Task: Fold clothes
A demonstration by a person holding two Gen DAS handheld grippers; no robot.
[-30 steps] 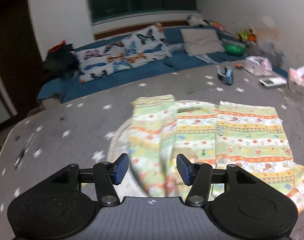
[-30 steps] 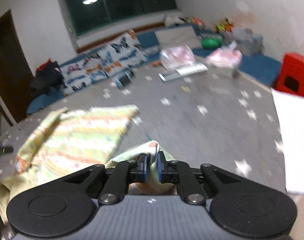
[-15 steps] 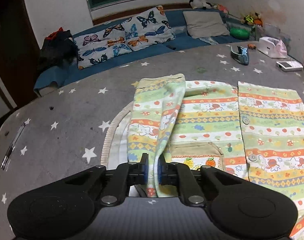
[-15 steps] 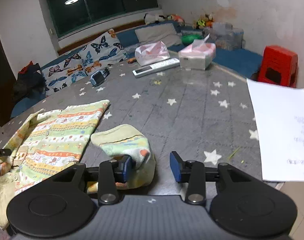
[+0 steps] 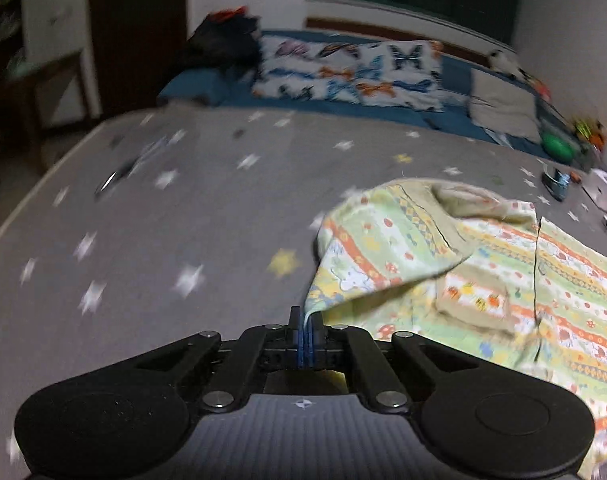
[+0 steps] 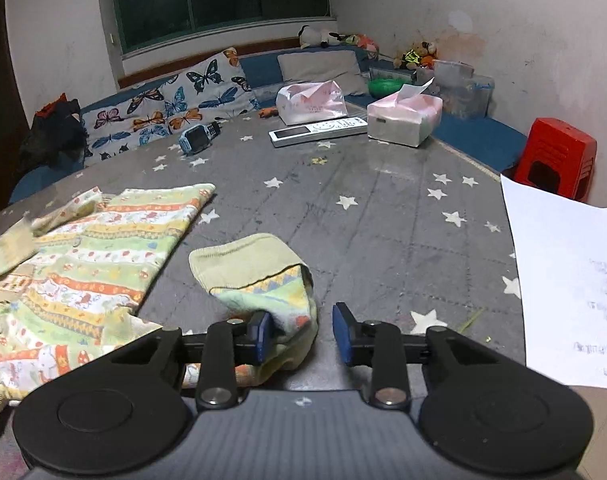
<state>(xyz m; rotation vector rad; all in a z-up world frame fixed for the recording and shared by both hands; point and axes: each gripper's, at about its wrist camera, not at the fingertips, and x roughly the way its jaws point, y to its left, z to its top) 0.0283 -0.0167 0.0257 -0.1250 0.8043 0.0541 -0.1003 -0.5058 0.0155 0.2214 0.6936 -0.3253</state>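
Striped green, yellow and orange cotton is what matters here: a small child's shirt [image 5: 503, 264] spread on the grey star-printed table [image 5: 163, 240], and every place below is given from that shirt. Off its left edge, the left gripper [image 5: 306, 338] is clamped on the tip of the left sleeve [image 5: 383, 248], which rises from the pinch and drapes back across the shirt's body, its long axis running toward the chest pocket [image 5: 473, 300]. Off the shirt's right edge, the right gripper [image 6: 301, 334] has just been closing but still stands apart, pressing nothing; the right sleeve [image 6: 259, 276] lies bunched between its jaws, touching only the left pad. Farther right of the shirt sits a white sheet of paper [image 6: 567, 280]. The left hand looks nearer to a fold, since its sleeve already lies inward over the body
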